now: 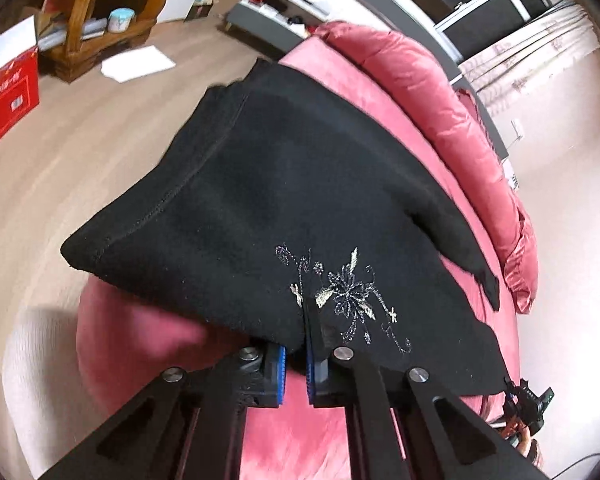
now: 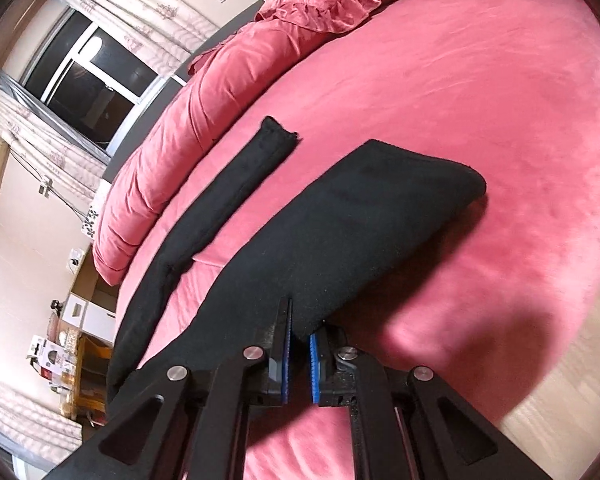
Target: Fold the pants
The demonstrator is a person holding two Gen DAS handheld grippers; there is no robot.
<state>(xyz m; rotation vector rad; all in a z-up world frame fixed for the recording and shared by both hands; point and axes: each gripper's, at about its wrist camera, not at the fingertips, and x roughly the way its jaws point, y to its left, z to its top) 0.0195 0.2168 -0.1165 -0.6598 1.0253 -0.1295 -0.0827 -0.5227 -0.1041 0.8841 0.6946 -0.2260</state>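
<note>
Barely begun, by the look of it: black fleece pants with silver flower embroidery (image 1: pixel 268 184) held up off the round pink velvet bed (image 2: pixel 480 80), no crease pressed in yet. Left gripper (image 1: pixel 296 354) clamped on the fabric edge just below the embroidery, blue pads pinching cloth. Right gripper (image 2: pixel 300 344) likewise clamped on a black edge, fabric bunched between the jaws. From the right wrist view, one leg hangs raised and draped from the grip, its end sagging toward the mattress; the other leg lies flat and stretched toward the far left, cuff near the pillows. Still to do, probably: bringing the lifted half over the flat half, squaring the edges, then folding down the length. Hard to say from these warped views whether both grips sit on the waistband or on one leg's side seam.

Around: a long ruffled pink velvet pillow (image 2: pixel 332 4) along the far rim of the bed, a dark window with pale patterned curtains (image 2: pixel 96 64) beyond. On the left wrist side, pale wood flooring (image 1: pixel 60 184), a red cardboard box (image 1: pixel 10 96), a wooden shelf frame (image 1: pixel 84 20) and white sheets of paper (image 1: pixel 138 64) on the floor. Nothing on the mattress in the path of the fold; only the pillows at the far edge limit room for laying the pants out long.
</note>
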